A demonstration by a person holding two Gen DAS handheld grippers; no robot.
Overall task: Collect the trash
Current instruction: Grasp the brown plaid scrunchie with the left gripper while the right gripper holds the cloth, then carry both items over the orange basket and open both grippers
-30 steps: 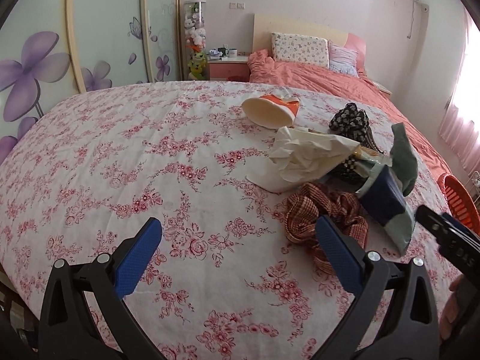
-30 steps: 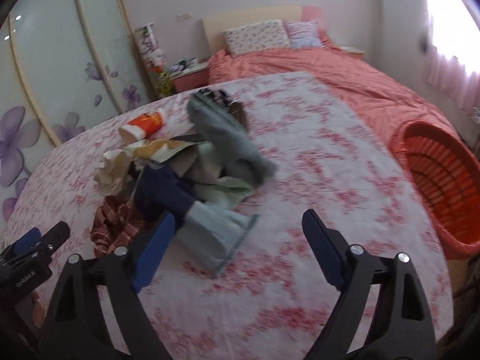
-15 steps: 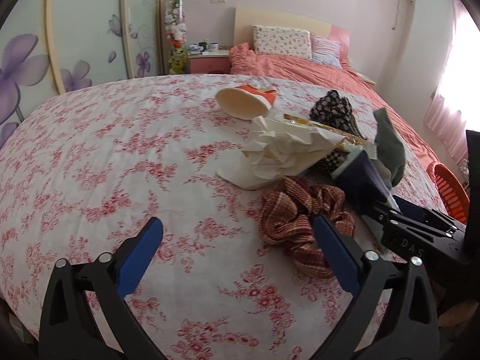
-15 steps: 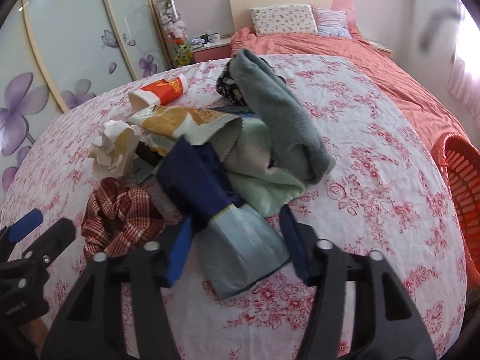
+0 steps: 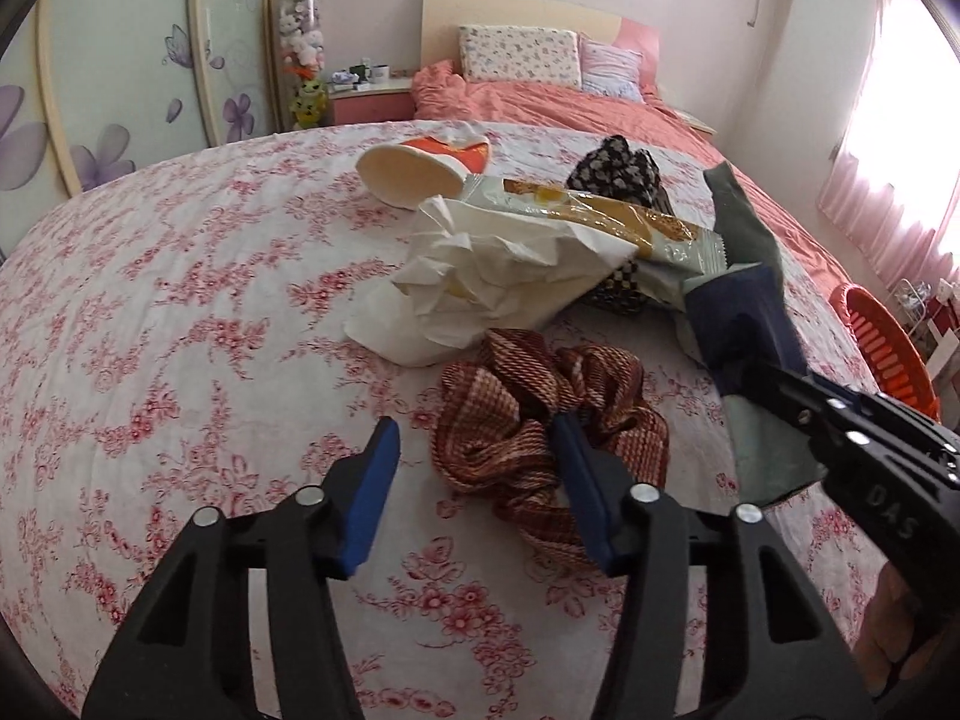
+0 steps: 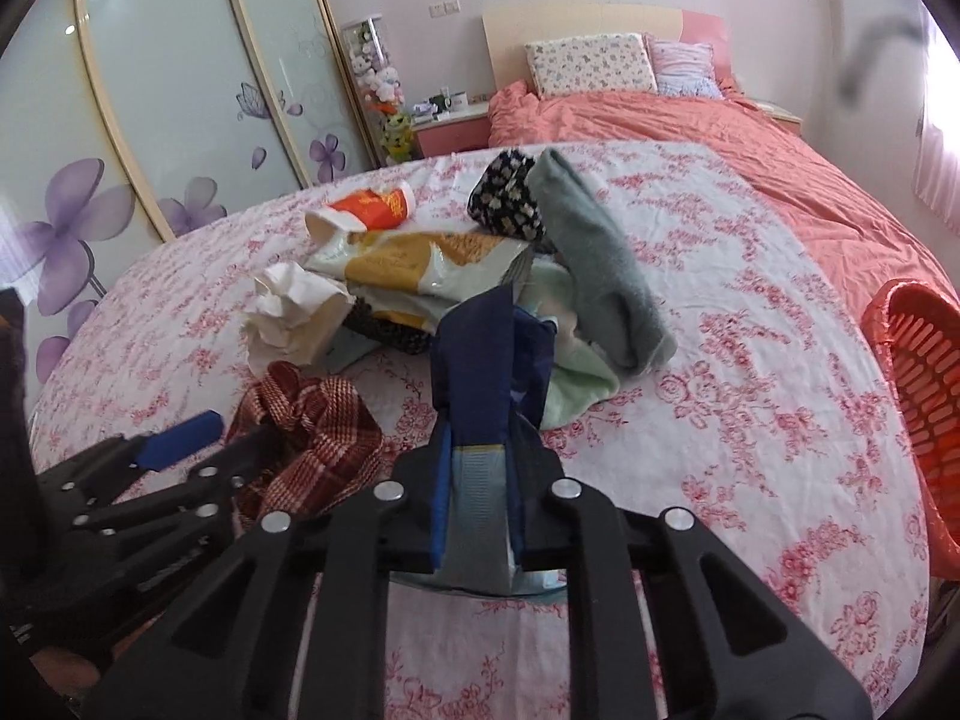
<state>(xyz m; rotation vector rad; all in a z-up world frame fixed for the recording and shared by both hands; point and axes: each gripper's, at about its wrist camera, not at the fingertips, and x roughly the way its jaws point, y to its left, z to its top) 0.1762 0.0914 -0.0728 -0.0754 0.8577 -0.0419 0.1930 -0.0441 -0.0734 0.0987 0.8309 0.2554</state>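
A pile lies on the floral bedspread (image 5: 150, 312): a tipped paper cup (image 5: 420, 171), crumpled white paper (image 5: 480, 282), a yellow snack wrapper (image 5: 606, 222), a red plaid cloth (image 5: 540, 420) and a navy and grey sock (image 6: 486, 372). My left gripper (image 5: 474, 480) is open, its right finger touching the plaid cloth. My right gripper (image 6: 477, 498) is shut on the navy and grey sock. It also shows in the left wrist view (image 5: 780, 396).
An orange basket (image 6: 924, 396) stands off the bed's right edge. A grey sock (image 6: 594, 264), a pale green cloth (image 6: 576, 372) and a black patterned cloth (image 6: 507, 195) lie in the pile. A pink bed (image 6: 690, 120) and wardrobe doors (image 6: 150, 120) lie beyond.
Both grippers moved in toward the pile. My right gripper closed on the navy and grey sock. My left gripper narrowed and came up to the plaid cloth.
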